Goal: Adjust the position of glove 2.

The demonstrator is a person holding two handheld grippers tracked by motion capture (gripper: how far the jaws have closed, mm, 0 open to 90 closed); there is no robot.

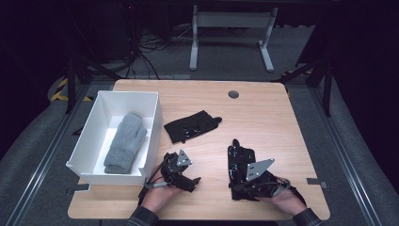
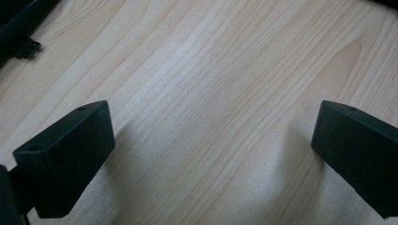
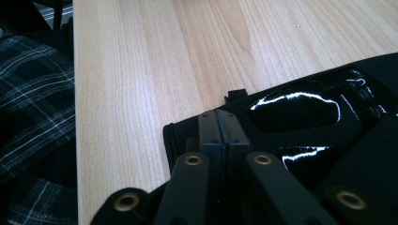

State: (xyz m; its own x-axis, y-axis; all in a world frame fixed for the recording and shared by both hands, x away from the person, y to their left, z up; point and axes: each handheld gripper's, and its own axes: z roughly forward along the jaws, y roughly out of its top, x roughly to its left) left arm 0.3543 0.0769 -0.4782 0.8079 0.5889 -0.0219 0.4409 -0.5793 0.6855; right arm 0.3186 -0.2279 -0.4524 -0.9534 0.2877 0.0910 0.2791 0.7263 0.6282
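- The wooden surface [image 1: 263,108] fills most of my high view.
- A white box [image 1: 89,141] sits at its left edge, with a grey mitten [image 1: 124,141] lying inside.
- One black glove [image 1: 190,125] lies near the middle, apart from the box.
- My right gripper [image 3: 218,123] has its jaws pressed together at the cuff edge of a second black glove [image 1: 241,160].
- My left gripper [image 2: 213,140] hovers over bare wood, jaws spread wide.

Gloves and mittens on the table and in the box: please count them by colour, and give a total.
Grey mitten, in the white box: 1
Black gloves, one in mid-table and one under the right hand-held gripper: 2
Total: 3
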